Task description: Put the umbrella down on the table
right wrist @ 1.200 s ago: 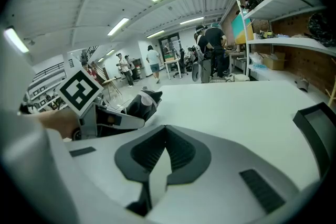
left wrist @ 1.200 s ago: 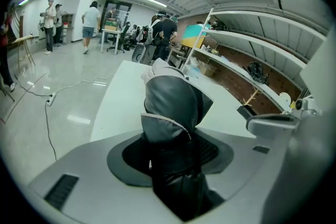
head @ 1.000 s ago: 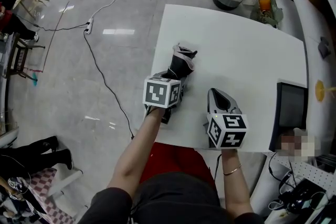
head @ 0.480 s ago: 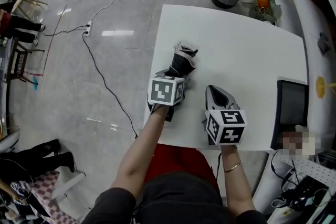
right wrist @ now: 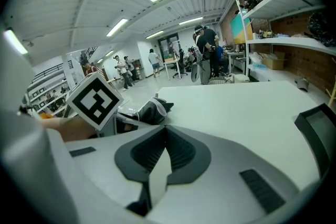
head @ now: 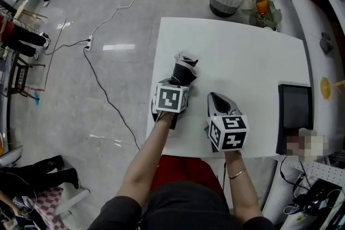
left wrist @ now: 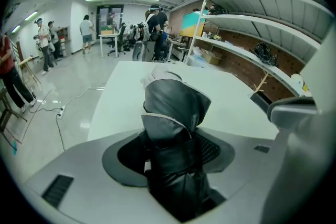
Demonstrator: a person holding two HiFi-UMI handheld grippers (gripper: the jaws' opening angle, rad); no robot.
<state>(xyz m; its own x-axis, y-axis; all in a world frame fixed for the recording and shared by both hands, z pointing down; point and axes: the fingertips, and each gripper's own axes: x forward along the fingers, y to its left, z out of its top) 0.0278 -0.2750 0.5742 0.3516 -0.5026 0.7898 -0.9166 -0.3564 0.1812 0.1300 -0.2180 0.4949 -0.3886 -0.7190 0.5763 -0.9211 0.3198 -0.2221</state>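
We have the folded umbrella [head: 184,68] low on the white tabletop [head: 253,56], near its left edge and towards our side, with the loose grey-and-white end pointing away from us. From the right gripper view that far end looks to lie flat on the surface, so we judge the lowering itself to be as good as done.

The left tongs [left wrist: 170,139] point steeply down along the umbrella, and the jaws are opening at this moment. The dark fabric fills the gap between them, yet pad surface shows bare on either side of it. We read that as a grip being let go, not one that clamps. We cannot say whether the handle end, hidden under the tongs and their marker cube, has settled fully on the tabletop.

The right tongs [right wrist: 164,131] rest just beside the left ones, towards the middle of the tabletop. Their jaws are closed tip to tip with nothing between them, and they take no part in holding the umbrella.

What is left, as we judge it, is little: let the jaws come clear of the fabric, then draw the left tongs back along the umbrella's length without dragging it towards the near edge. The dark screen [head: 295,116] at the right edge is well apart from all this.
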